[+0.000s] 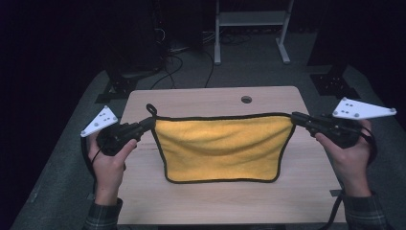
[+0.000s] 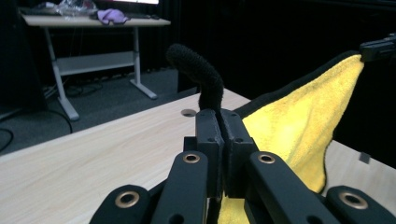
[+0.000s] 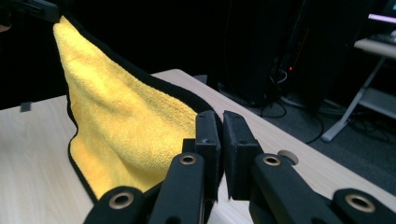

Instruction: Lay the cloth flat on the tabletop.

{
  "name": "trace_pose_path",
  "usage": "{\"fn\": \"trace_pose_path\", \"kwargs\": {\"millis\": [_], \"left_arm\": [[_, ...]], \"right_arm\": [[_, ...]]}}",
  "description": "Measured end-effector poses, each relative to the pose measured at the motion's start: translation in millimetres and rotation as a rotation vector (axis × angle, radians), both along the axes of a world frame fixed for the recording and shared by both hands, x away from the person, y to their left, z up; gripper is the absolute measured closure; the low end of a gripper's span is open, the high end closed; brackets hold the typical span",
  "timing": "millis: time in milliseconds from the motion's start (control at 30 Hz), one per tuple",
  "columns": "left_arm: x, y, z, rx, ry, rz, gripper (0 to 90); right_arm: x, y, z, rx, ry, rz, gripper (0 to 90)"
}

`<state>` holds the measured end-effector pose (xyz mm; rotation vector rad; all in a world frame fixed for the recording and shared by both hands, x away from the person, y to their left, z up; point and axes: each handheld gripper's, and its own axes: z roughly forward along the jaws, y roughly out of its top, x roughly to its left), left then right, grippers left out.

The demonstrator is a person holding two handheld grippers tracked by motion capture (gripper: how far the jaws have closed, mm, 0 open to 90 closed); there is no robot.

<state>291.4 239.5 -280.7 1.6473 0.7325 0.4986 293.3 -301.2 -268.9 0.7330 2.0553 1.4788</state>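
A yellow towel (image 1: 222, 148) with a black border hangs in the middle of the high view, stretched between the two tools above the light wooden bench (image 1: 215, 98). The left tool (image 1: 147, 125), at mid-left of that frame, is clamped on the towel's upper left corner; the right tool (image 1: 298, 118), at mid-right, is clamped on the upper right corner. Each tool's jaws are closed tight on the cloth, with only the thickness of the hem between them.

The towel's long axis runs across the frame from left to right, along the taut top edge from one tool to the other. That edge sags slightly in the middle. Below it the cloth drapes toward the lower part of the frame, narrowing a little, and its bottom hem lies near the bench's front half; whether it rests on the wood I cannot tell.

In the left gripper view the black jaws meet at centre frame, with a black hanging loop (image 2: 198, 74) curling up out of them and the yellow towel (image 2: 299, 121) spreading to the right. In the right gripper view the towel (image 3: 121, 121) spreads from the shut jaws up to the upper left corner.

A round hole (image 1: 246, 99) sits near the bench's far edge.
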Motion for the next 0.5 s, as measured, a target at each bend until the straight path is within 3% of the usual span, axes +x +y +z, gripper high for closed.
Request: {"fn": "trace_pose_path", "kwargs": {"millis": [333, 433, 500], "left_arm": [[-44.3, 6.0, 30.9, -0.016, -0.078, -0.023, 87.3], [-46.1, 5.7, 32.7, -0.012, -0.073, -0.023, 87.3], [-39.5, 4.1, 26.3, 0.0, -0.04, -0.013, 87.3]], "right_arm": [[-55.5, -2.5, 33.8, 0.0, -0.099, 0.037, 84.4], [-61.6, -4.5, 41.6, -0.003, -0.116, 0.032, 84.4], [-55.5, -5.2, 37.7, -0.007, -0.093, 0.024, 84.4]]}}
